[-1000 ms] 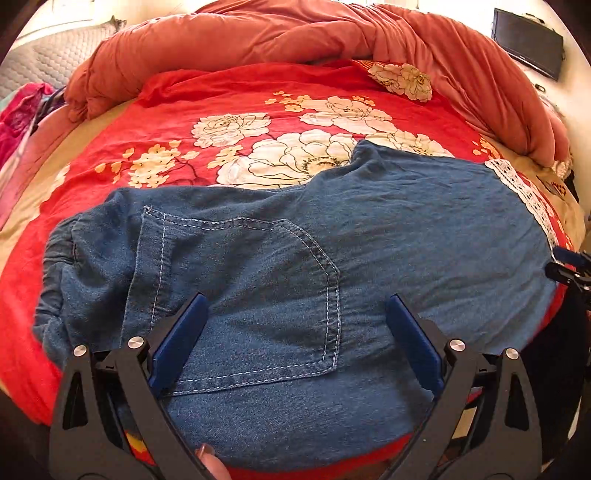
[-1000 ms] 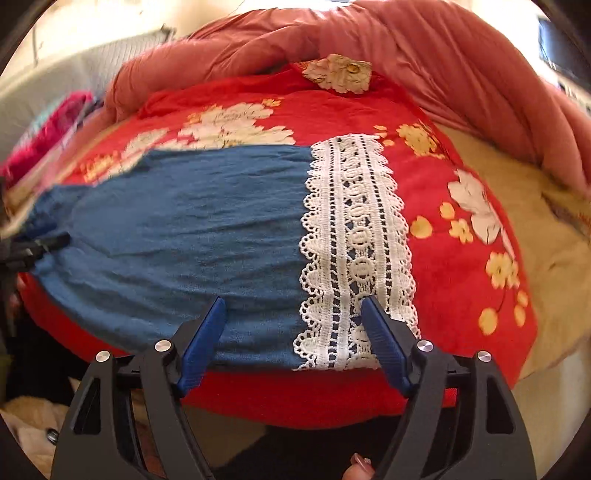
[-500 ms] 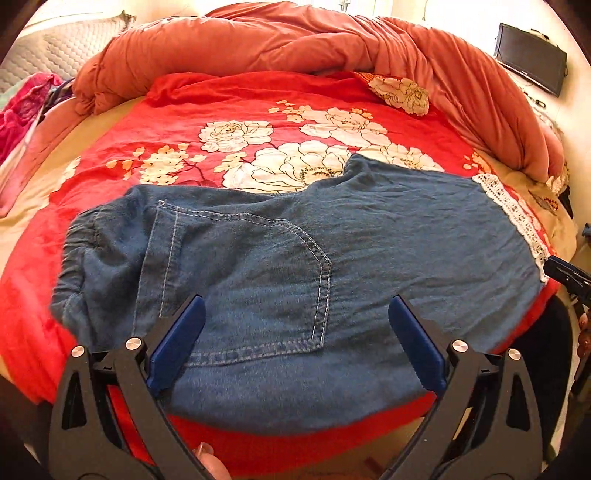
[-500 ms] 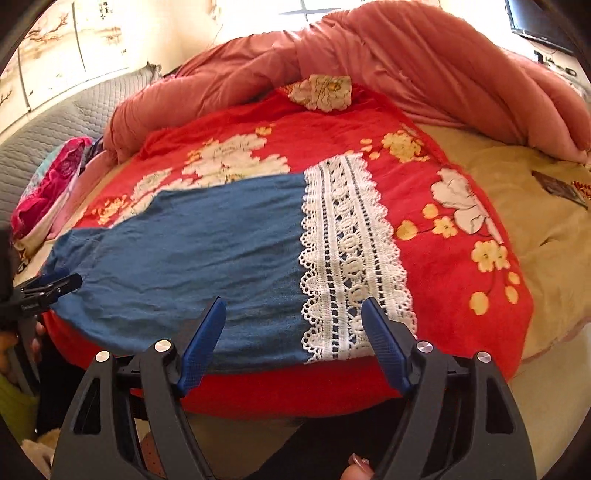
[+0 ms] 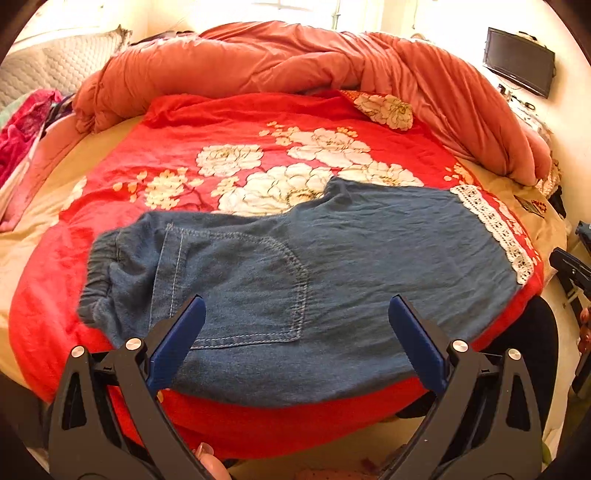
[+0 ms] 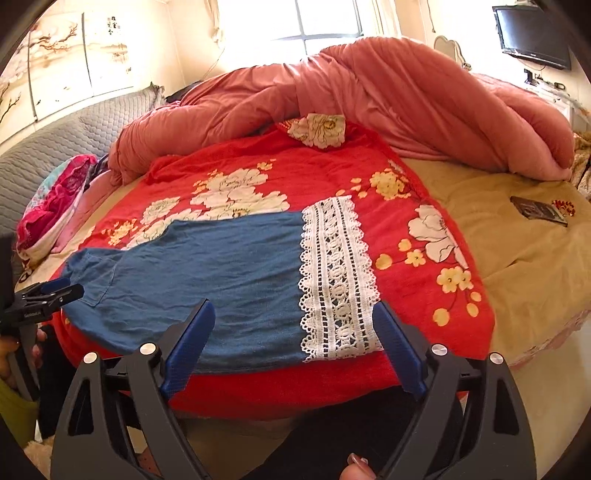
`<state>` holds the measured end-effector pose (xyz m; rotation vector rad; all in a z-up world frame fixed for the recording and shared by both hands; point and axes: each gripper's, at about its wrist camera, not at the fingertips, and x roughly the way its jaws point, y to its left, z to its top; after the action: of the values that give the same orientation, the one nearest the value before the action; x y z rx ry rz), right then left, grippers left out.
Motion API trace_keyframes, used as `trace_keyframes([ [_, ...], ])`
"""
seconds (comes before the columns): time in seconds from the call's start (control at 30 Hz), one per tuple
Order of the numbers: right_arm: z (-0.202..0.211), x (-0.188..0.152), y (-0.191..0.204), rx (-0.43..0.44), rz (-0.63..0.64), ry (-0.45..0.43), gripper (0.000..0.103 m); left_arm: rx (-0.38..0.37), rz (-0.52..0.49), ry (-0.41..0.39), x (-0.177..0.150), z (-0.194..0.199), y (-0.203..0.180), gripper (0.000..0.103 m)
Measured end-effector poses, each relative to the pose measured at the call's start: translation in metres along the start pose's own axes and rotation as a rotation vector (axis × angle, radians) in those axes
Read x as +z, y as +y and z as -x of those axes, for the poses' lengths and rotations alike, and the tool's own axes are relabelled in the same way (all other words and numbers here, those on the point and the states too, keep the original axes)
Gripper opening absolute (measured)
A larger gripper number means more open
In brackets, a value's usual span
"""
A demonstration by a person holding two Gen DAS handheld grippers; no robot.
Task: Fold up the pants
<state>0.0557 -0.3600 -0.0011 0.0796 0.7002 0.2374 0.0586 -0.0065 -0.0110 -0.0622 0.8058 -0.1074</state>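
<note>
Right wrist: pants (image 6: 207,273) on red bedspread (image 6: 406,206); television (image 6: 532,35).

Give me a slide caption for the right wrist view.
Open right gripper above denim pants with lace hem on red floral blanket.

Both tongs, left (image 5: 295,339) and right (image 6: 293,345), now farther back and higher from the pants (image 5: 332,280), gaping, empty.

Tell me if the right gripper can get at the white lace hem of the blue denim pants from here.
Probably yes: the right gripper is open, the white lace hem lies flat straight ahead, with nothing between.
</note>
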Motion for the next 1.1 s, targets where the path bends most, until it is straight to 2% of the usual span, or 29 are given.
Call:
trace_keyframes([
  [0.07,0.004,0.000,-0.001,-0.006,0.002,-0.009,0.087,-0.006,-0.008,-0.008,0.002,0.004,-0.005,0.094],
  [0.1,0.005,0.000,-0.001,-0.008,-0.001,-0.013,0.092,-0.010,-0.012,-0.010,0.003,0.006,-0.007,0.094],
  [0.33,0.013,0.002,-0.006,-0.028,-0.012,-0.037,0.093,-0.040,-0.041,-0.012,0.008,0.011,-0.023,0.094],
  [0.4,0.015,0.002,-0.008,-0.038,-0.011,-0.042,0.098,-0.047,-0.050,-0.012,0.010,0.012,-0.028,0.094],
  [0.67,0.019,0.000,-0.016,-0.059,-0.031,-0.055,0.098,-0.099,-0.082,0.002,0.014,0.009,-0.049,0.094],
  [0.87,0.013,-0.006,-0.025,-0.048,-0.071,-0.050,0.098,-0.119,-0.116,0.038,0.019,-0.003,-0.069,0.094],
  [1.1,0.005,-0.014,-0.039,-0.035,-0.120,-0.040,0.098,-0.124,-0.175,0.043,0.032,-0.016,-0.097,0.094],
])
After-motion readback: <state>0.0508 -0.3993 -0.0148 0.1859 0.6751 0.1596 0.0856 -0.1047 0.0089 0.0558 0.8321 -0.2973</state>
